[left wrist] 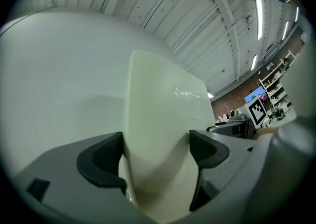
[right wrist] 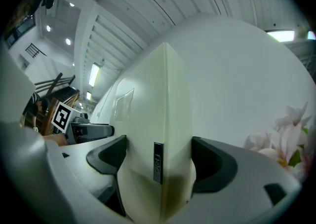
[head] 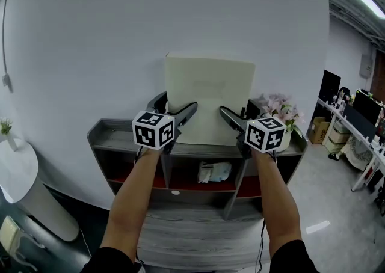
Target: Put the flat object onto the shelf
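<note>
1. Far left: a white round table [head: 21,172] carries a small green plant [head: 5,126] in a white vase [head: 11,141].

2. Centre: a grey shelf unit [head: 111,138] stands against the white wall [head: 90,37]. Its open compartments have red floors. The middle compartment holds one white-and-blue packet [head: 215,171], lying on the red floor.

3. Left gripper [head: 175,107]: the jaws are part-way open and closed on the left edge of the flat object [head: 209,94]. In the left gripper view, both dark pads of the gripper [left wrist: 155,151] press against the cream panel [left wrist: 158,119], one on each face.

4. Flat object: a cream rectangular panel, held upright and parallel to the wall, directly above the top board of the shelf unit. Its lower edge sits at the level of the top board; contact with the board cannot be confirmed.

5. Right gripper [head: 237,112]: same condition, clamped on the right edge of the panel. In the right gripper view, the gripper [right wrist: 158,154] has a pad on each face of the panel [right wrist: 148,119], and a small dark label [right wrist: 157,163] on the panel's edge sits between them.

6. Right end of the top board: a bunch of pale pink flowers [head: 280,109], just beside the right gripper.

7. Far right: office desks with monitors [head: 361,118] and a cardboard box [head: 317,127] on the floor.
</note>
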The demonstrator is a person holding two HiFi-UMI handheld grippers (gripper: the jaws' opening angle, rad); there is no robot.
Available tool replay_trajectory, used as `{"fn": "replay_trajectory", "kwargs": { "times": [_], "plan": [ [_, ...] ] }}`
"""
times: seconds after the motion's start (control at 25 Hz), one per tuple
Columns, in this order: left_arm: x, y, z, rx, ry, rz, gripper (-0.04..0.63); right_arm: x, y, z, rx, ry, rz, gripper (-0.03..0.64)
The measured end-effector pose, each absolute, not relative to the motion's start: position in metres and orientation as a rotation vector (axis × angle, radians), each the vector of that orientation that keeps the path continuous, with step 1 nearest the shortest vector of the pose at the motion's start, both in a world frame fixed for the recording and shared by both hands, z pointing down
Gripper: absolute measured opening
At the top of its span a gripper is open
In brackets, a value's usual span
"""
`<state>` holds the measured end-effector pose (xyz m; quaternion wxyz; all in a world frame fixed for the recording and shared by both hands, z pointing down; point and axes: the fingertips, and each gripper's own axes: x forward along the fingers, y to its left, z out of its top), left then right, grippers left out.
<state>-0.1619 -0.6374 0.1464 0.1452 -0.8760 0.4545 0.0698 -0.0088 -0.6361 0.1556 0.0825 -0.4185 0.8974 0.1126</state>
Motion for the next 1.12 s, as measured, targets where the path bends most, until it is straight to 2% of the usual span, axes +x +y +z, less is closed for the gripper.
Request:
{"fn": "replay_trajectory", "kwargs": {
  "times": [0.6,1.12],
  "plan": [
    [-0.167,-0.659,0.156,-2.492,1.345,0.209,0.420,-0.012,-0.654,0.160,-1.388,2.599,0.461,0.405],
    [-0.166,-0.653,0.145,-2.324,1.365,0.103,0.426,-0.012,-0.652,0.163,-1.436,2.589,0.502,0.405]
  ]
}}
